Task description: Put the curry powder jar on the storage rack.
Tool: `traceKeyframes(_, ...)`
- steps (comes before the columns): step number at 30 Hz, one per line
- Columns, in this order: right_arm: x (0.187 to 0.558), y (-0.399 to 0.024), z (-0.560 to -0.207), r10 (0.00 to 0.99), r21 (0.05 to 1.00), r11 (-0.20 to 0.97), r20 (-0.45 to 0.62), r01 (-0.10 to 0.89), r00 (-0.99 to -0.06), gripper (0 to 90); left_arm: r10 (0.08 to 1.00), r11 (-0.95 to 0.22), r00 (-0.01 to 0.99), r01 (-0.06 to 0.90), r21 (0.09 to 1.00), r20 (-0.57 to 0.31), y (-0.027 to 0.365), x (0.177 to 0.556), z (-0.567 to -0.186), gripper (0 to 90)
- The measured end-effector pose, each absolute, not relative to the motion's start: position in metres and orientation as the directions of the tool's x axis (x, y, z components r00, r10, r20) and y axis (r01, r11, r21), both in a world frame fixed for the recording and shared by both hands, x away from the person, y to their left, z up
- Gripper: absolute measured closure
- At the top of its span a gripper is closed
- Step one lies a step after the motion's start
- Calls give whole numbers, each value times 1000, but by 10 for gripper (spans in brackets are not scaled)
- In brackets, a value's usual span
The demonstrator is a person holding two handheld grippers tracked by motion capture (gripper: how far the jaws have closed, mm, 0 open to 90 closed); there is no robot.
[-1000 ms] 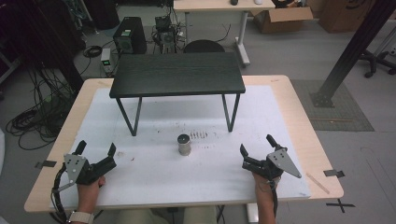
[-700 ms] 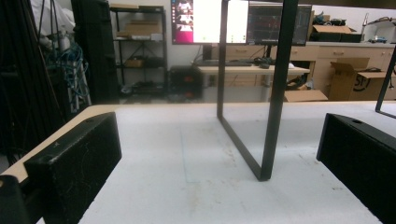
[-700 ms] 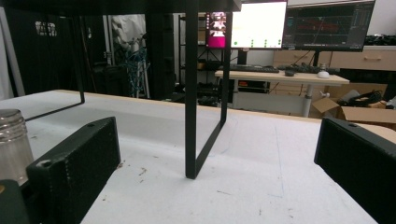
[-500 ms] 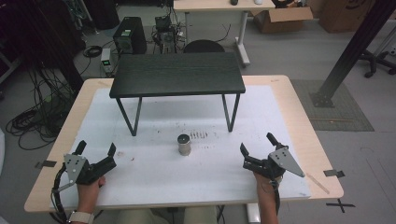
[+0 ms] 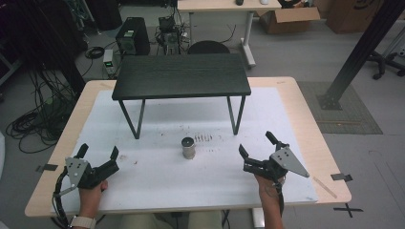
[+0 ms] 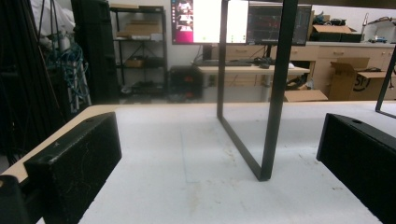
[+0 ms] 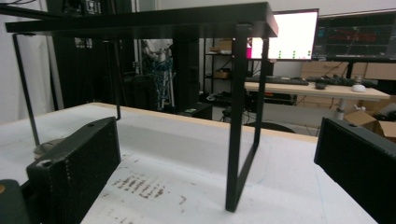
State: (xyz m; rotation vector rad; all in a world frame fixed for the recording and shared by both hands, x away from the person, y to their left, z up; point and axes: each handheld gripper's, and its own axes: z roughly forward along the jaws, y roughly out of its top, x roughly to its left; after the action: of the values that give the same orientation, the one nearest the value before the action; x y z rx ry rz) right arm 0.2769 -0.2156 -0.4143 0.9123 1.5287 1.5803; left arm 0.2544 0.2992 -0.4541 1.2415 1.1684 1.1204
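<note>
Overall light: even, indoor and moderately bright in the high view; the white mat (image 5: 157, 176) on the table is the brightest surface.
Shadows: soft and faint; a pale grey patch lies under the black stand (image 5: 181, 76), toward the table's far edge.
Dark areas: the floor beyond the table's far-left corner is dim, with the cables barely readable.
Glare: in both gripper views the monitor (image 6: 210, 21) is blown out to white and magenta.
Focus: near jaws are soft in both gripper views; the stand's leg (image 7: 236, 140) is fairly sharp.
Sharpness: the high view is mildly grainy, and the small can (image 5: 188, 148) shows little detail.
Distortion: the stand's legs lean slightly near the frame edges.
</note>
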Motion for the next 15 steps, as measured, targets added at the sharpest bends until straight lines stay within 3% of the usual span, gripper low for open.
traceKeyframes(15, 282, -188, -398, 840, 999, 7, -28, -41, -542, 0, 996, 24, 86, 15, 1000, -25, 299, 254, -454, 2)
